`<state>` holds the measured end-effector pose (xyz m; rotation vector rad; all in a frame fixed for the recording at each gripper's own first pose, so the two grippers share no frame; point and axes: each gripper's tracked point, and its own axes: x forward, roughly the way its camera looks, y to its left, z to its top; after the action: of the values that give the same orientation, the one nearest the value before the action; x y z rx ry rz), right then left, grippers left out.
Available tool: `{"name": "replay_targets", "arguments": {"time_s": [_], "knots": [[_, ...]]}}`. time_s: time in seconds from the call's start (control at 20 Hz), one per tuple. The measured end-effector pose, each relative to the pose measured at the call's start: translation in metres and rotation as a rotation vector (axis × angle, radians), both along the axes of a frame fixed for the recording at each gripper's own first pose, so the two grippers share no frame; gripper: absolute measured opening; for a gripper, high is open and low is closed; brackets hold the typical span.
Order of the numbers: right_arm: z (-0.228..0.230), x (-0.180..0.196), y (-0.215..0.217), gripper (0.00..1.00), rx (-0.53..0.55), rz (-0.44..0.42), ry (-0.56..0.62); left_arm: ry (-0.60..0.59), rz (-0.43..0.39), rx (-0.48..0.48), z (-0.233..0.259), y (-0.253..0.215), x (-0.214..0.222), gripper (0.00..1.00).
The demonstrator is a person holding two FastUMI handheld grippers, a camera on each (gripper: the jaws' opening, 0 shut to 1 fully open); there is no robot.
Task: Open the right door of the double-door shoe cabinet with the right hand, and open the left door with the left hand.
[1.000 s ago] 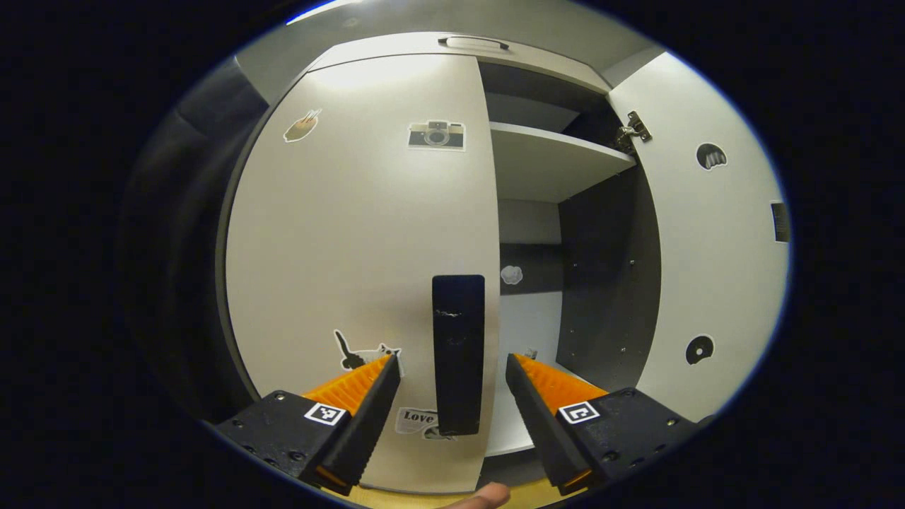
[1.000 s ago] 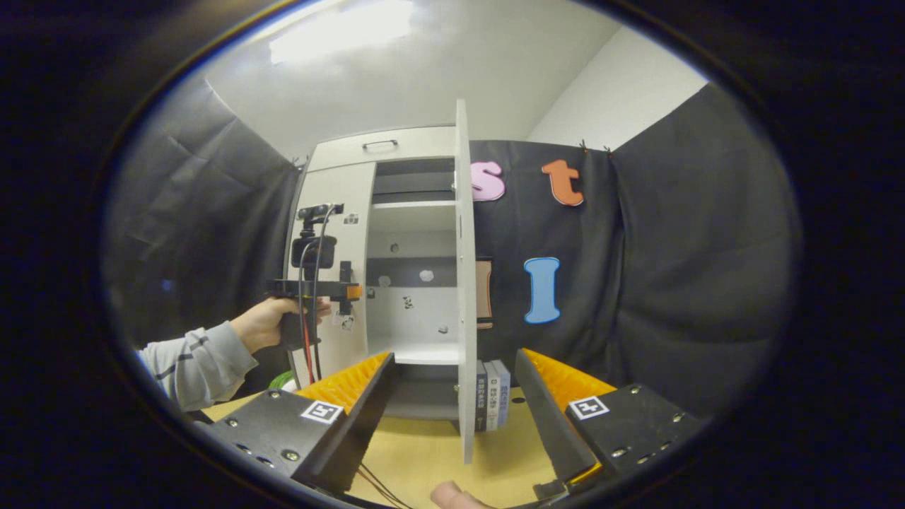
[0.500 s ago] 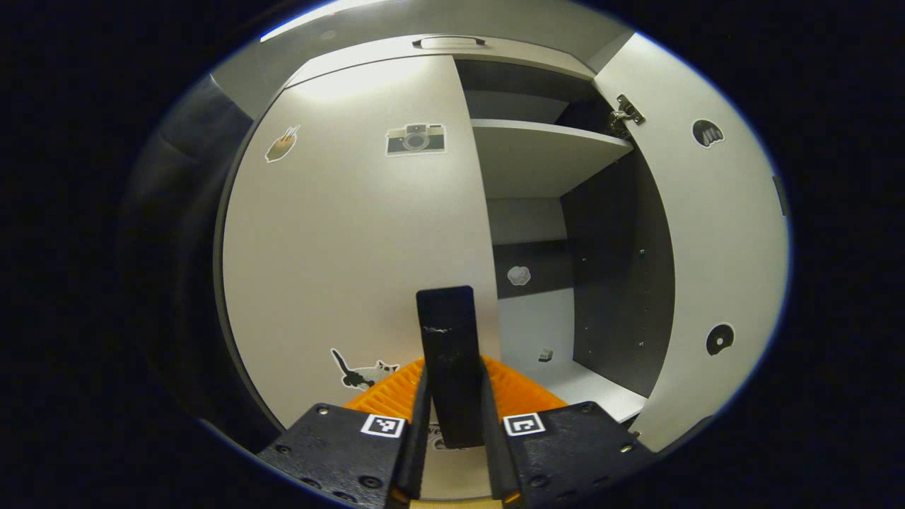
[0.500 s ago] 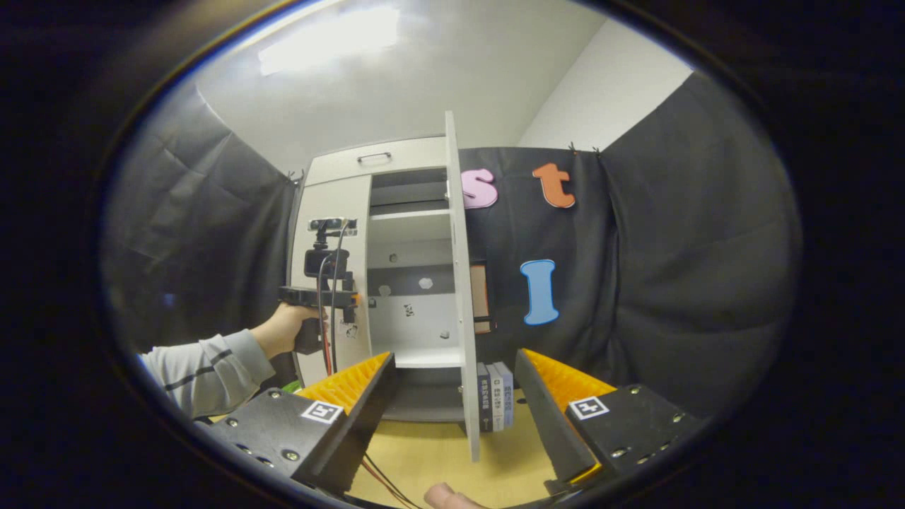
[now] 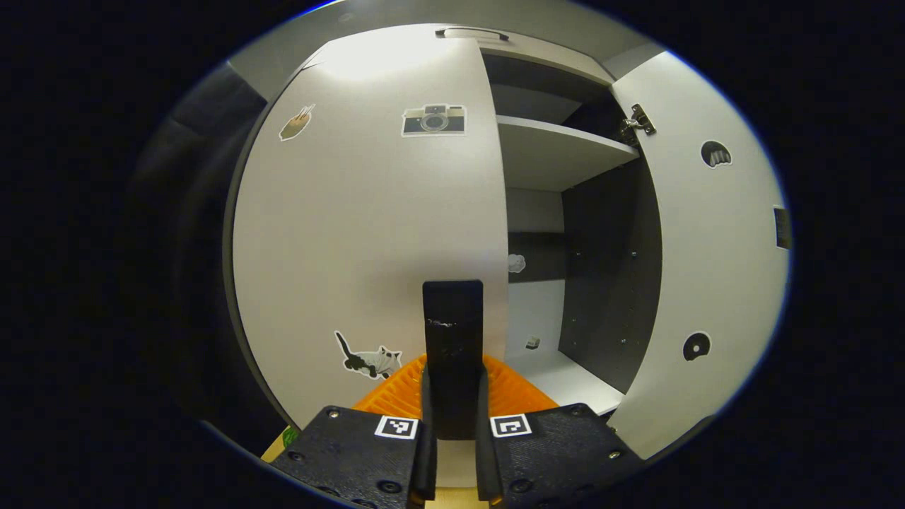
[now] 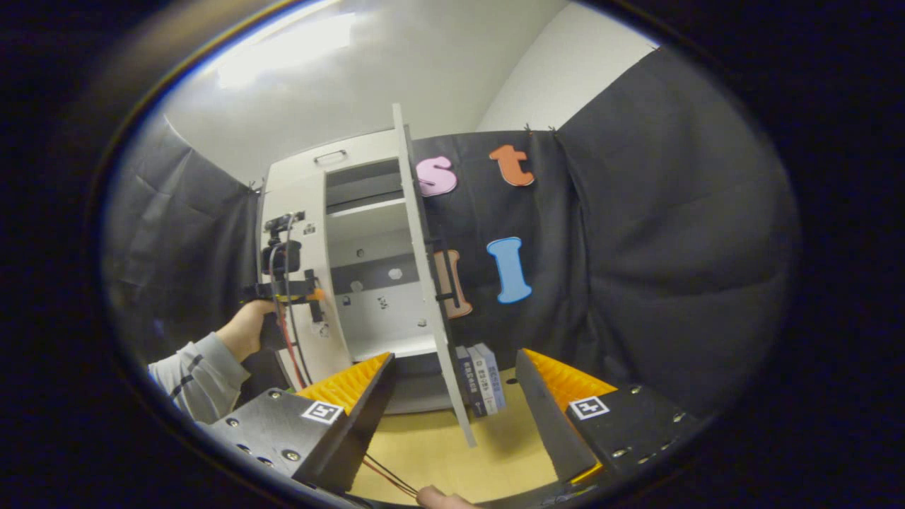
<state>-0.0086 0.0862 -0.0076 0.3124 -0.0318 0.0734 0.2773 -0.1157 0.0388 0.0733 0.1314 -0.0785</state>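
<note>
- Left gripper (image 5: pixel 452 424) is clamped tight on the black handle (image 5: pixel 452 332) of the left door (image 5: pixel 368 233), pointing straight at it.
- In the right gripper view, a hand (image 6: pixel 247 329) in a striped sleeve (image 6: pixel 191 371) holds it level.
- Right gripper (image 6: pixel 452 396) is spread wide, holding nothing, back from the swung-out right door (image 6: pixel 424 283).

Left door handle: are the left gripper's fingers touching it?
Touching. In the left gripper view the left gripper has both fingers pressed against the sides of the left door handle, no gap either side.
</note>
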Motion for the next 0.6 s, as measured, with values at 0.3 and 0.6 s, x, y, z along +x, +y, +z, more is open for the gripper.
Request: {"name": "replay_targets", "arguments": {"time_s": [0.3, 0.6], "knots": [[-0.003, -0.003, 0.003, 0.98, 0.03, 0.016, -0.004, 0.022, -0.064, 0.012, 0.002, 0.013, -0.039, 0.23], [-0.004, -0.015, 0.025, 0.98, -0.042, 0.06, -0.013, 0.022, -0.127, -0.008, 0.01, 0.033, -0.079, 0.23]]}}
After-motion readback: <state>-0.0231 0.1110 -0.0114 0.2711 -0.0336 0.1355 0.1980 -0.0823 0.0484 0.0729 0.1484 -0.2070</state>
